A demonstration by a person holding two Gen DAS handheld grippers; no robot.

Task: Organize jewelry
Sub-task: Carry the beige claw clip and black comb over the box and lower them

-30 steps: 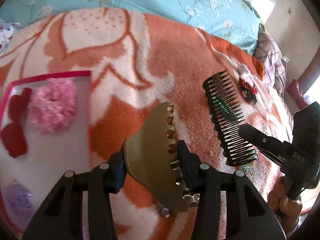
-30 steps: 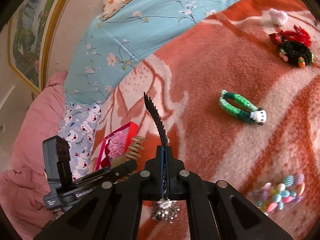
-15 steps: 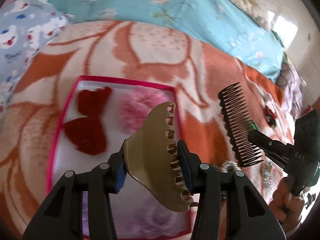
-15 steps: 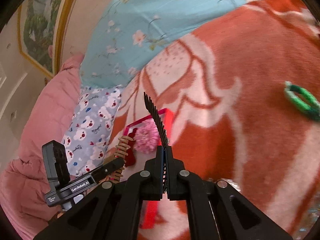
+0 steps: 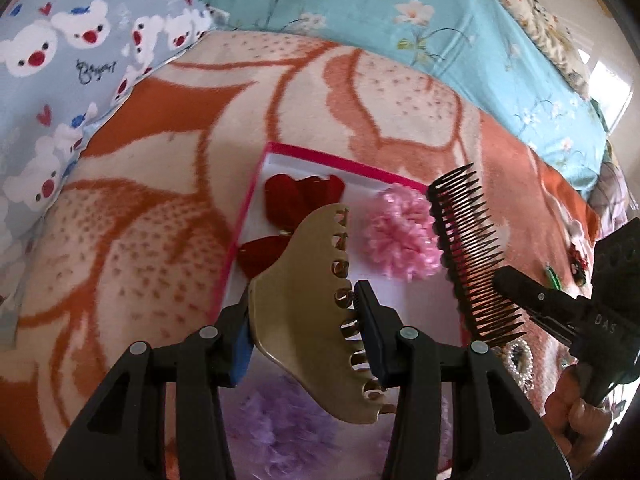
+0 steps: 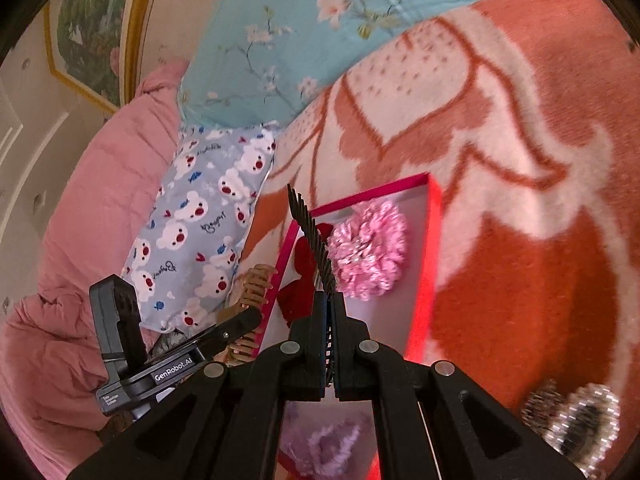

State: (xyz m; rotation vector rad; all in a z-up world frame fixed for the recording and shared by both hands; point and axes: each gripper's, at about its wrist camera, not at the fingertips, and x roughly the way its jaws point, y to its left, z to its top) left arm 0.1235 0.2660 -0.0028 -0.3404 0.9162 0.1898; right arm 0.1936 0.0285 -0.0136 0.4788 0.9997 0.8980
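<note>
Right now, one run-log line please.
left tongs: shut on claw clip | right tongs: shut on comb | both above pink-rimmed box

Floral blanket [image 5: 360,92], bear-print pillow [image 5: 68,52]

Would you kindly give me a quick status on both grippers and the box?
Left gripper shut on tan claw clip. Right gripper shut on black comb. Both over pink-rimmed box; pink pompom, red bows, purple pompom already inside.
</note>
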